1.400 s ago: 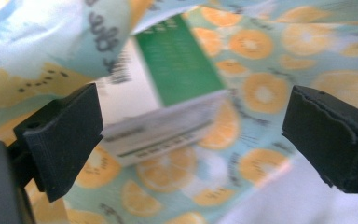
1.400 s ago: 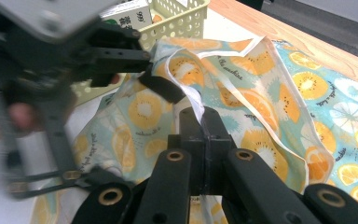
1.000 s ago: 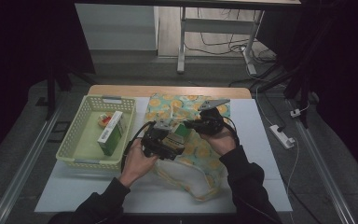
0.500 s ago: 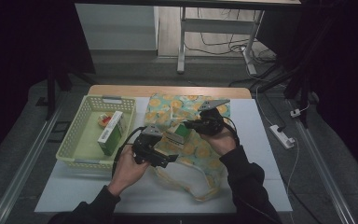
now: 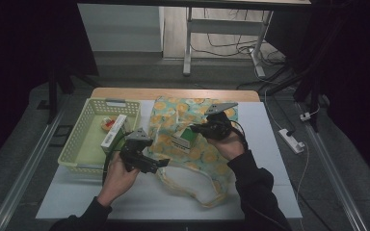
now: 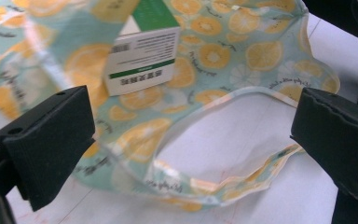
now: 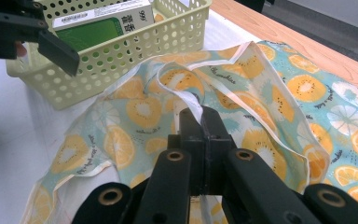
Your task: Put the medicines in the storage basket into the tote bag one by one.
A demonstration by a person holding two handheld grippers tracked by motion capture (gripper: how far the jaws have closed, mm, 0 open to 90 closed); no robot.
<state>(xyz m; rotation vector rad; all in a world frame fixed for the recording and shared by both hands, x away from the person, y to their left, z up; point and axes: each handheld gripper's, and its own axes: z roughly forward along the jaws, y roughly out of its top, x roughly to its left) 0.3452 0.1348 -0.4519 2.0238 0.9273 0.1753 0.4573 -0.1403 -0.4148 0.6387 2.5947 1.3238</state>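
One fruit-print fabric bag (image 5: 192, 139) lies mid-table, with one green-and-white box (image 5: 184, 137) resting on it. One yellow basket (image 5: 77, 154) at the left holds a second box (image 5: 113, 131). The right gripper (image 7: 200, 122) is clenched on the bag's rim. The left gripper (image 6: 191, 140), jaws spread and empty, has pulled back toward the near left since a second ago. Bare white table (image 5: 125, 197) lies along the near edge.

White power strip (image 5: 291, 141) on floor, cables (image 5: 221, 45) beyond table

Bare table (image 5: 125, 199) beside bag (image 5: 192, 159)
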